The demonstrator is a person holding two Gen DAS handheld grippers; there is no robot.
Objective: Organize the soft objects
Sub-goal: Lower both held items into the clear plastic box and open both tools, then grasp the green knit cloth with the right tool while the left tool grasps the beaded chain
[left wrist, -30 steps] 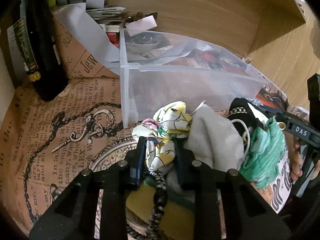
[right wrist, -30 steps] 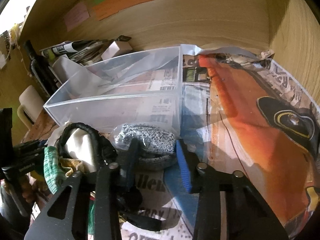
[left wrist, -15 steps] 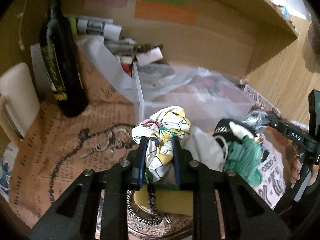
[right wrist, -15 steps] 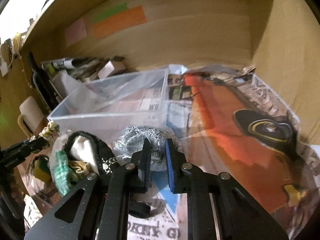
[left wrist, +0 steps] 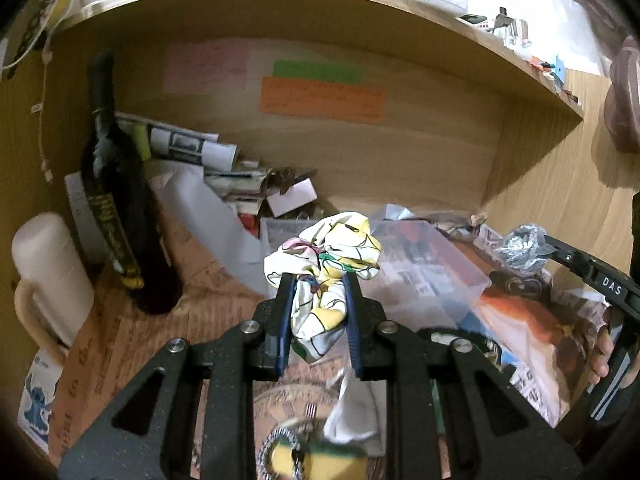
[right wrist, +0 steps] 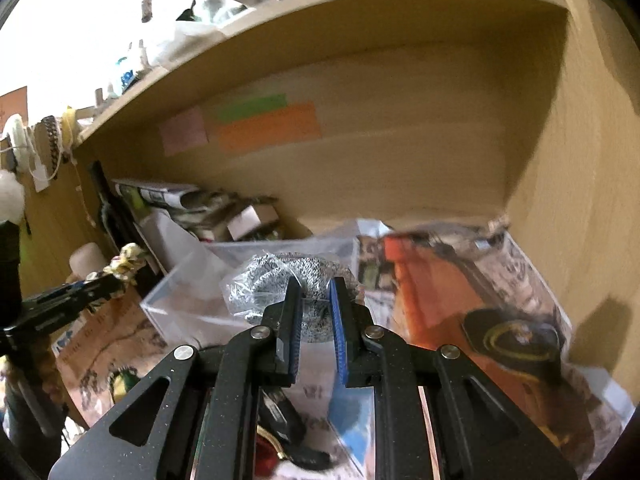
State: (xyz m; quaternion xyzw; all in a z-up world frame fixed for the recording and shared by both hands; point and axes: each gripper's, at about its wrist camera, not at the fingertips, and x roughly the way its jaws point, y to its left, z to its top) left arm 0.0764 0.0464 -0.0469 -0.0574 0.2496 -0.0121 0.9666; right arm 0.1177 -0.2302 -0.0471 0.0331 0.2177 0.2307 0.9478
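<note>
A crumpled white-and-yellow patterned cloth (left wrist: 324,280) sits pinched between the narrowed jaws of the left gripper (left wrist: 318,280), raised above the clear plastic bin (left wrist: 436,280) at its 1 o'clock. The right gripper (right wrist: 314,286), jaws nearly together, clamps a bagged grey speckled knit bundle (right wrist: 280,276) over that bin; a dark wine bottle (left wrist: 120,208) stands at 10 o'clock.

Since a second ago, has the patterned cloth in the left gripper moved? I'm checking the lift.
Yes. The patterned cloth, held in the left gripper, rose from the desk beside the clear bin to above its rim.
</note>
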